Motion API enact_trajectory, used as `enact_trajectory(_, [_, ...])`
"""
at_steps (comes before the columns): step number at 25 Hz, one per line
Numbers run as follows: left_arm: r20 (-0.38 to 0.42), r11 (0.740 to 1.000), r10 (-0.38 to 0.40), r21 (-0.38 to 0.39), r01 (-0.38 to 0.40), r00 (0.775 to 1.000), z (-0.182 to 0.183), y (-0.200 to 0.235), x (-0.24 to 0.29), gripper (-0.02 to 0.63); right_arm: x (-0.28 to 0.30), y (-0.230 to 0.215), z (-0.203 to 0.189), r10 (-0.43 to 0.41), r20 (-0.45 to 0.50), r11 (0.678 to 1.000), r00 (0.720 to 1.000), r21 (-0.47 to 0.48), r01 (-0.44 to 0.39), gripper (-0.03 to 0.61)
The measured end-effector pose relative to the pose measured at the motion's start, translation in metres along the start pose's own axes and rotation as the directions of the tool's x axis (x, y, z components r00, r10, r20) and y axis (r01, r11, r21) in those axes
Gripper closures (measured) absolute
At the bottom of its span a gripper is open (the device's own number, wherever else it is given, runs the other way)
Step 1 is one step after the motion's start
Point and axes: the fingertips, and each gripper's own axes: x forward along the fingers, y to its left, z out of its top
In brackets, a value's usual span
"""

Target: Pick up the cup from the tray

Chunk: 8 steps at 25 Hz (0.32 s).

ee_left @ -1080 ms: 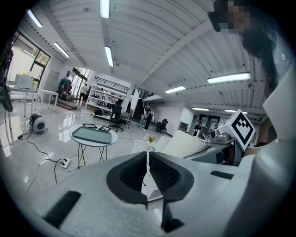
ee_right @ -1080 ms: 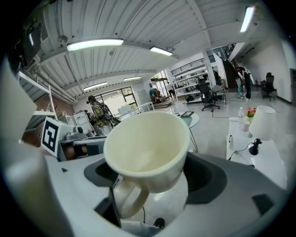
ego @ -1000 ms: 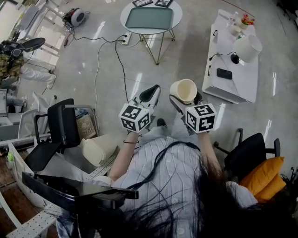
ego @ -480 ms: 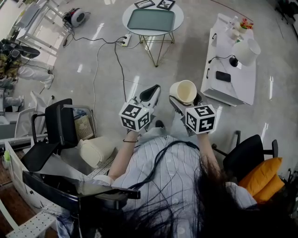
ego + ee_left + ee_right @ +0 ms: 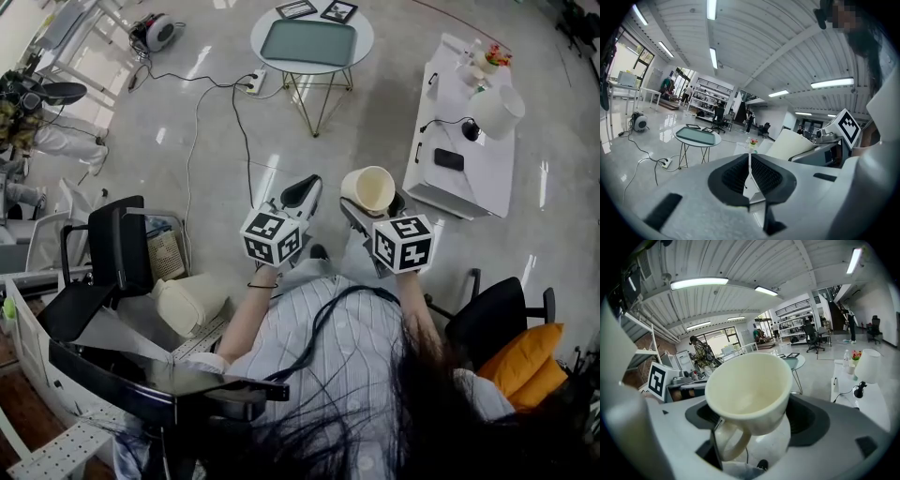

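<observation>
The right claw (image 5: 373, 206) is clamped on the cup's (image 5: 749, 389) lower wall, mouth tilted up, seemingly to carry it steady; it is well apart from the tray (image 5: 308, 41) at mid-surface (image 5: 362, 37), so the pick looks done; the left claw (image 5: 749, 176), closed and empty, idles alongside.

The person wears a pale striped shirt (image 5: 352, 342) and has long dark hair (image 5: 450, 412); a thin black cable (image 5: 322, 322) lies on the back. The left gripper (image 5: 302, 190) and right gripper (image 5: 373, 202) are grey-white, with black-and-white marker cubes.
</observation>
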Motion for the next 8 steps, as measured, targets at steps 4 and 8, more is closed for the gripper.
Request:
enact_trajectory(4, [-0.009,1.0,-0.002,-0.011,0.002,1.0,-0.0046,-0.0013,0.0022,0.6,0.0004,0.0001,-0.0035,0.004,-0.015,1.0,1.0,0.001,-0.004,0.175])
enact_trajectory(8, [-0.025,1.0,-0.008,-0.016,0.008,1.0,-0.0097,-0.0012,0.0029,0.6,0.0007,0.0017,-0.0076,0.003,-0.026,1.0,1.0,0.013,-0.002,0.175])
